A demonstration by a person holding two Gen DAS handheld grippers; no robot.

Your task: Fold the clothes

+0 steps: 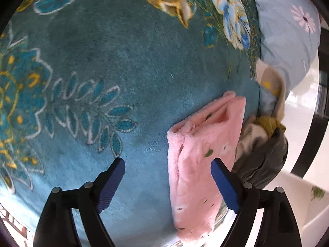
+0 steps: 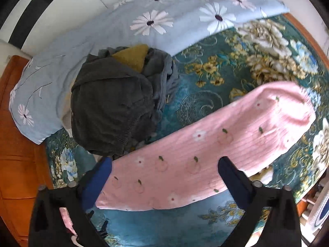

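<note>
A pink fleece garment (image 2: 205, 144) with small flower and fruit prints lies folded into a long strip on the teal floral blanket (image 2: 205, 76). My right gripper (image 2: 164, 164) is open just above the strip's near part, touching nothing. In the left wrist view the same pink garment (image 1: 197, 154) shows its folded end, with layered edges, lying partly between the fingers. My left gripper (image 1: 167, 164) is open and empty over the blanket (image 1: 123, 61).
A pile of dark grey, blue-grey and mustard clothes (image 2: 115, 103) lies left of the pink strip, also in the left wrist view (image 1: 263, 156). A light blue daisy pillow (image 2: 164, 26) lies behind. The orange wooden bed frame (image 2: 16, 164) runs along the left.
</note>
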